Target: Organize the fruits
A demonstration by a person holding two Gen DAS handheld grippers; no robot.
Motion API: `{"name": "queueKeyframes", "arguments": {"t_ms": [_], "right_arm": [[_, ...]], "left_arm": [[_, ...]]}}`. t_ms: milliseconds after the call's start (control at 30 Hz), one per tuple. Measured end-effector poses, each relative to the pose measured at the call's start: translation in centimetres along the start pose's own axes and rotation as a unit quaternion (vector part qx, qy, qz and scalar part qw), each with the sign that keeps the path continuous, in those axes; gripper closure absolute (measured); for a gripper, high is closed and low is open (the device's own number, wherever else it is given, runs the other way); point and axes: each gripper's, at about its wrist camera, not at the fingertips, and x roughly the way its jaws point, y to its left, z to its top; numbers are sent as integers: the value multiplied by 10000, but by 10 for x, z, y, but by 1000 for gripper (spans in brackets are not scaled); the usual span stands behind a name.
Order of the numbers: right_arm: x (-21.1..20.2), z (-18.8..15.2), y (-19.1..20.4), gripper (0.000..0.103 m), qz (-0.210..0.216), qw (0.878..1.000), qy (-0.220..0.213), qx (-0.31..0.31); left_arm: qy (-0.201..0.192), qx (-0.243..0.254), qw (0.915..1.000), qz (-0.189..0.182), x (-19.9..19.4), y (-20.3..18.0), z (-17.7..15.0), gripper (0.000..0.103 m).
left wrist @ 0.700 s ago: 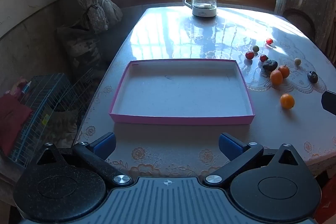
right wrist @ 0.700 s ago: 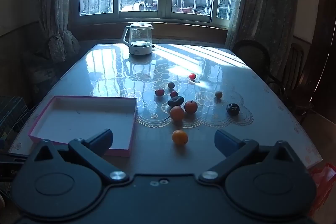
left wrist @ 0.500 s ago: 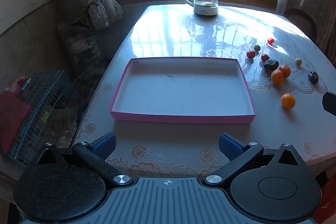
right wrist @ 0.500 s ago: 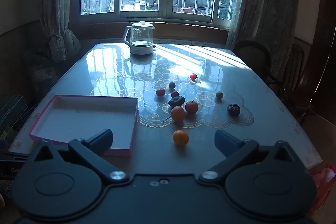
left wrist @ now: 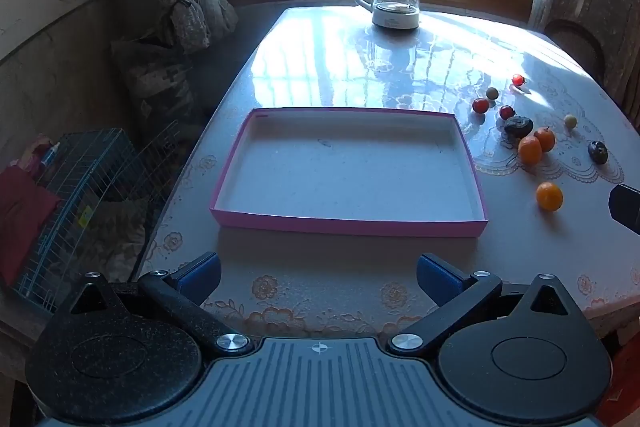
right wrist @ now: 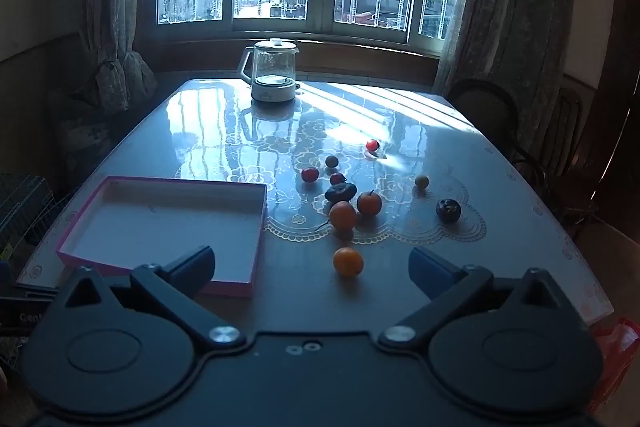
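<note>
An empty pink-rimmed tray lies on the table. To its right lie several small fruits: a near orange, two more oranges, dark plums, red cherry tomatoes and pale round fruits. My left gripper is open and empty, over the table's near edge in front of the tray. My right gripper is open and empty, just short of the near orange. One of its fingers shows at the right edge of the left wrist view.
A glass kettle stands at the far end of the table by the window. A wire cage and cushions sit on the floor to the left. A chair stands at the far right.
Both cameras have tilted up a little, so the table and fruits sit slightly lower in view. Nothing on the table has moved, and both grippers stay open.
</note>
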Motion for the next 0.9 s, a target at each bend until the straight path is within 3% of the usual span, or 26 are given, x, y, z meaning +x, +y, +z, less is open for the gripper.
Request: {"name": "queueKeyframes", "arguments": {"t_ms": [900], "right_arm": [[0, -1, 3, 0, 27, 10000, 26, 37]], "left_arm": [[12, -37, 10000, -56, -2, 6, 3, 0]]}}
